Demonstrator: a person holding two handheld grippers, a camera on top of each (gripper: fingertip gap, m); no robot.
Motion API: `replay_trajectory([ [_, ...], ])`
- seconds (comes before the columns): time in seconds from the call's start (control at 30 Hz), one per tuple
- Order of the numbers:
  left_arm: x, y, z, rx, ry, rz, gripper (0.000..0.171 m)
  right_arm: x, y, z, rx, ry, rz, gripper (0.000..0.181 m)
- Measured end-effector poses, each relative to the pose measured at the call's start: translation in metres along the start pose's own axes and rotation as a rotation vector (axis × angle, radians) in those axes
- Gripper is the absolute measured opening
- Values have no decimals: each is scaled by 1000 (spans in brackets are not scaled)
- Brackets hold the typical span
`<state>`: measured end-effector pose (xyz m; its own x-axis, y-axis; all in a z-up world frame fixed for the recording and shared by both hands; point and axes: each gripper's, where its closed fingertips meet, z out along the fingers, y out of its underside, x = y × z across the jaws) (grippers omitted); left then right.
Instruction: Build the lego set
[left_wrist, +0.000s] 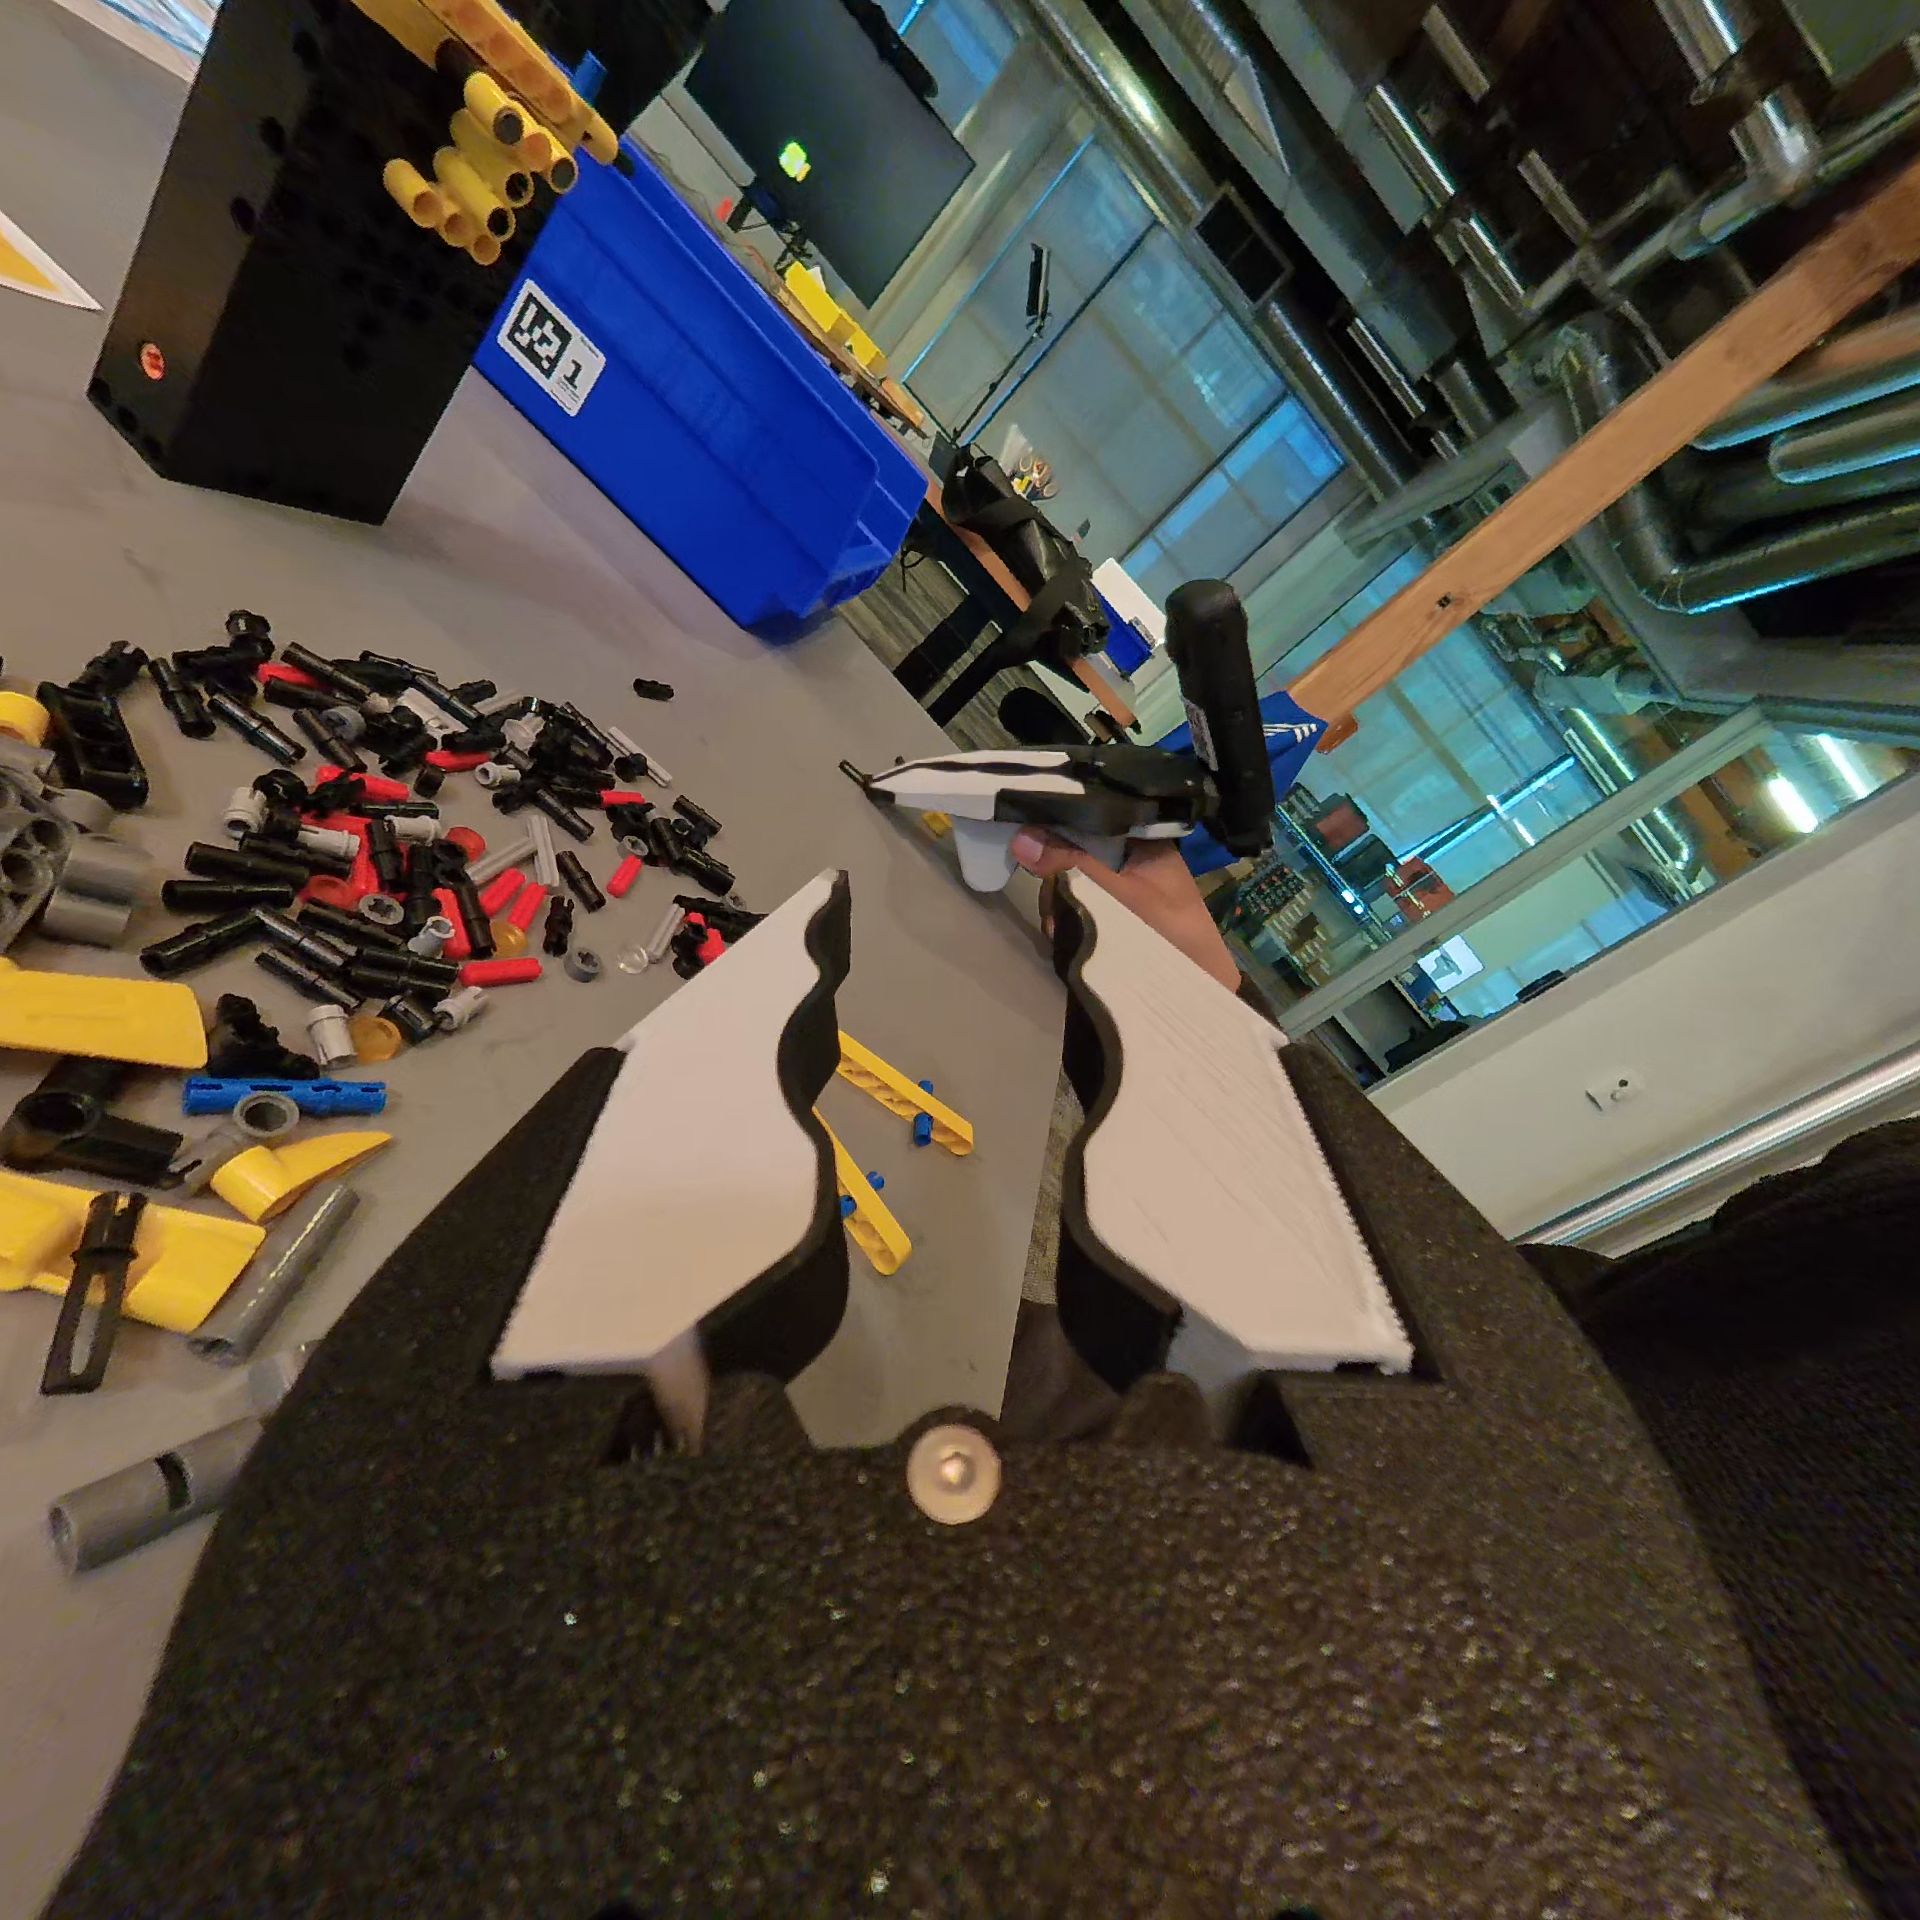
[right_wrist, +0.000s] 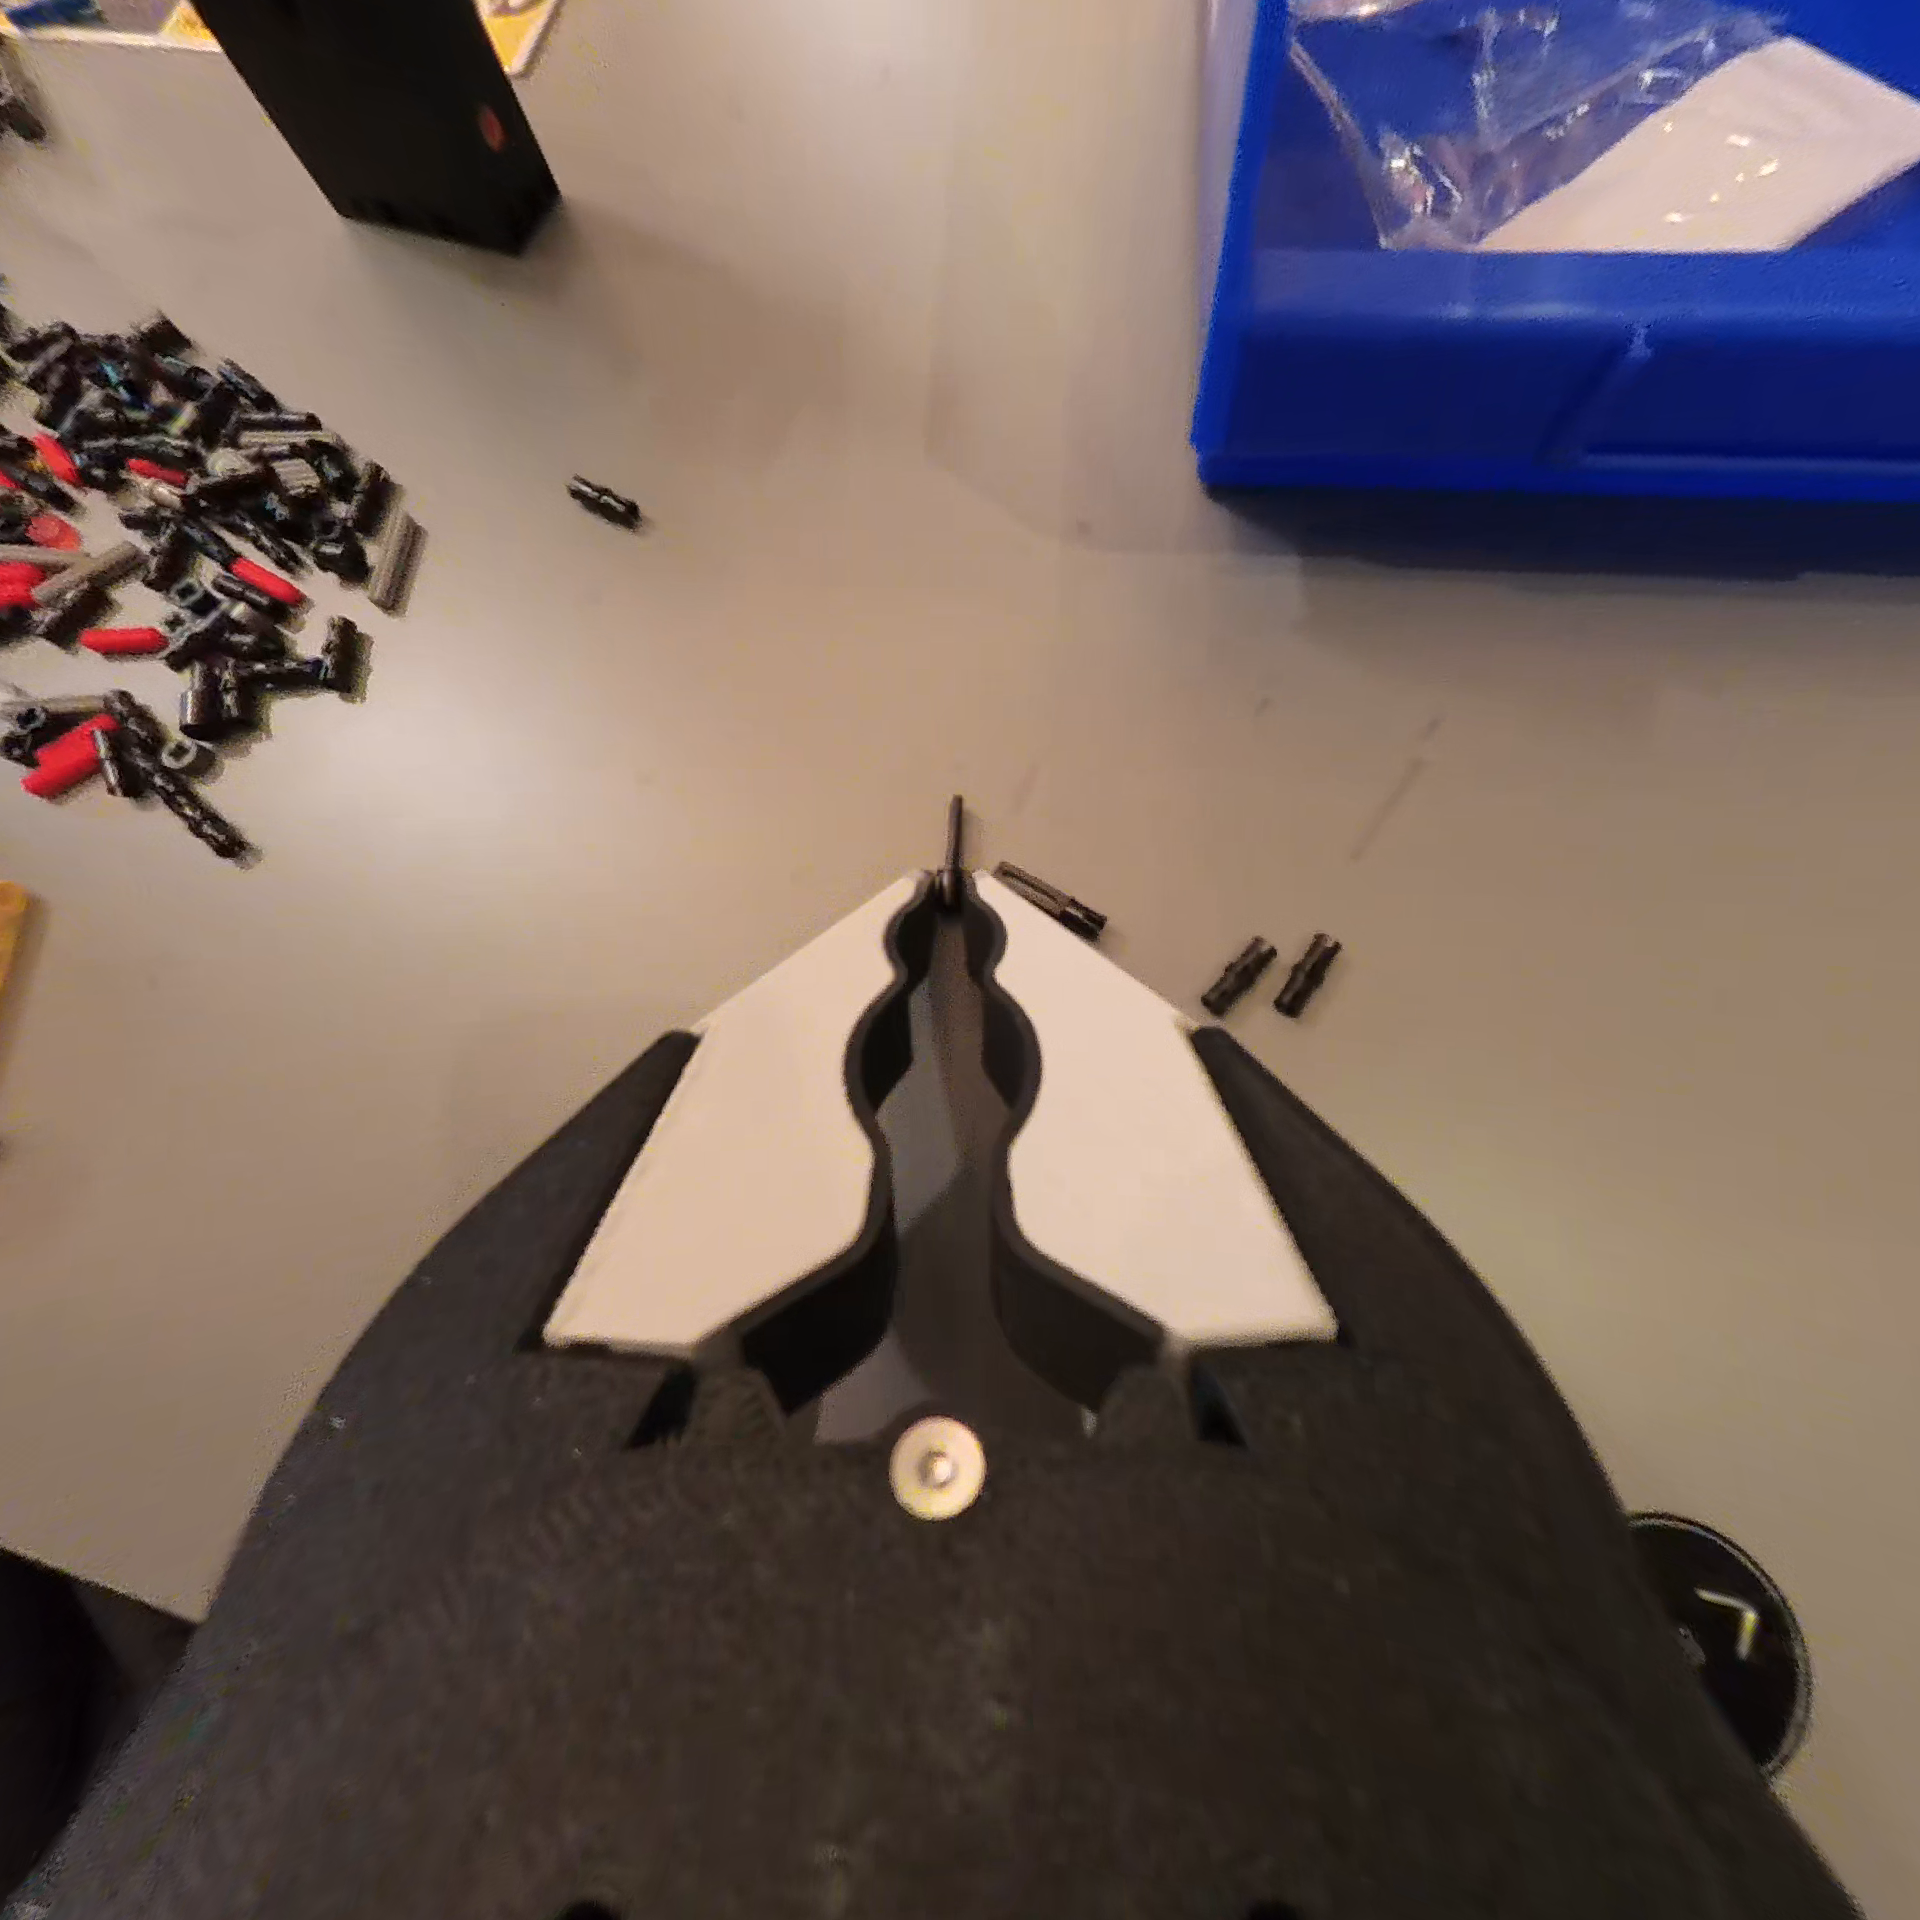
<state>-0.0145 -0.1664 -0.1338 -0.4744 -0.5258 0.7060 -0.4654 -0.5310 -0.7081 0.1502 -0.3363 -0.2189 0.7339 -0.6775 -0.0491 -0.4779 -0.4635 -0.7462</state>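
Here the right gripper has its white fingers pressed together at the tips, clamped on a thin black pin whose end pokes out ahead of them, held a little above the grey table. Just beside the tips lies another black pin, and a pair of black pins rests a bit farther to the side. A lone black connector sits apart from the pile of black, red and grey pieces. Beyond are the blue bin, which holds clear plastic bags, and a tall black block.

The left gripper stands with its fingers apart and nothing between them, tilted over the table edge. Under it lie two yellow beams with blue pegs. Ahead of it, the other gripper shows in a person's hand. The pin is slender, dark and small; its details are too blurred to make out.
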Motion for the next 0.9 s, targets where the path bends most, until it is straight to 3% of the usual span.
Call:
replay_trajectory([
  [0.2, 0, 0, 0, -2, 0, -2, 39, -2, 0, -1, 9, -1, -27, 5],
  [0.3, 1, 0, 0, 2, 3, 5, 39, -16, -15, -13, 110, -42, -79, 4],
  [0.43, 7, 0, 1, -1, 11, 54, 38, -95, -44, -62, 377, -326, -245, 4],
  [0.53, 16, 10, 14, -69, 30, 47, 38, -155, -42, -98, 496, -489, -401, 4],
  [0.7, 60, 33, 34, -172, 241, -21, 38, -200, -23, -116, 424, -766, -355, 4],
  [0.8, 65, 41, 36, -204, 268, -3, 36, -204, -19, -118, 406, -813, -340, 4],
  [0.9, 62, 40, 34, -199, 263, -2, 20, -203, -16, -114, 388, -813, -342, 4],
])
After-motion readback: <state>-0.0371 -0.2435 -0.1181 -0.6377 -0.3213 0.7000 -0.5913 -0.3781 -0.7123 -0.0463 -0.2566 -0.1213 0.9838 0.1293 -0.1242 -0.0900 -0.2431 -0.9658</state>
